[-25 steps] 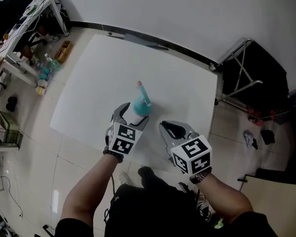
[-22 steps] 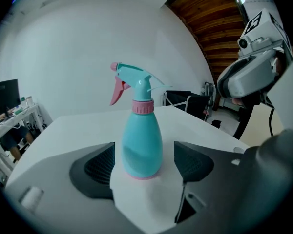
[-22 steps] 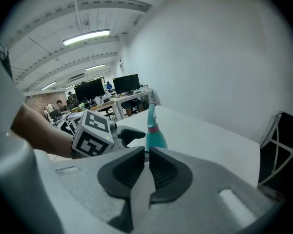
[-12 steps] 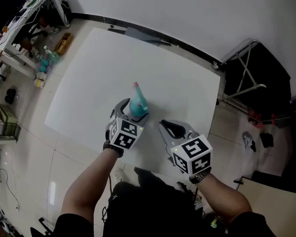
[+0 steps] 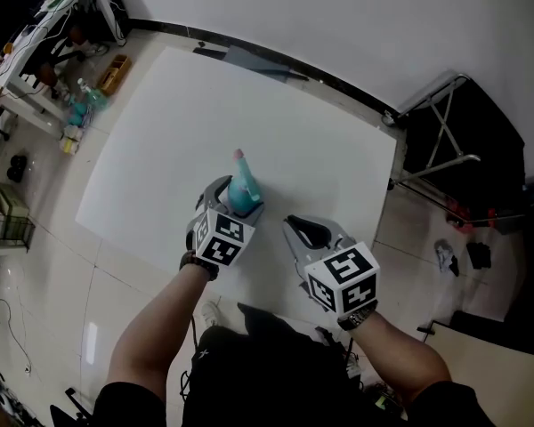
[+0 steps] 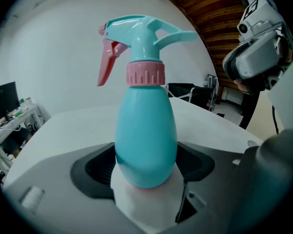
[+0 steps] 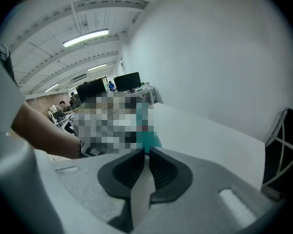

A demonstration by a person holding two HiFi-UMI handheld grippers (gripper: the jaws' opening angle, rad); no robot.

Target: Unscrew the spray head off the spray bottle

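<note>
A teal spray bottle (image 5: 242, 189) with a pink trigger and pink collar (image 6: 145, 73) stands upright on the white table (image 5: 178, 114). Its teal spray head (image 6: 136, 33) sits on top. My left gripper (image 5: 234, 206) reaches around the bottle's belly (image 6: 146, 130) from the near side. Its jaws have just been opening and stand wide, one dark pad (image 6: 95, 167) close on either side of the bottle. My right gripper (image 5: 304, 234) hangs to the right of the bottle, shut with nothing in it (image 7: 147, 155). A bit of teal bottle (image 7: 147, 139) shows beyond its tips.
A cluttered desk (image 5: 36, 52) stands past the table's far left corner. A black folding frame (image 5: 454, 140) leans at the right of the table. The white wall runs along the table's far edge. Tiled floor lies at the near left.
My left gripper has sunk from the bottle's neck to lower around its belly. The bottle stays upright on the table. The right gripper has shifted only slightly.
</note>
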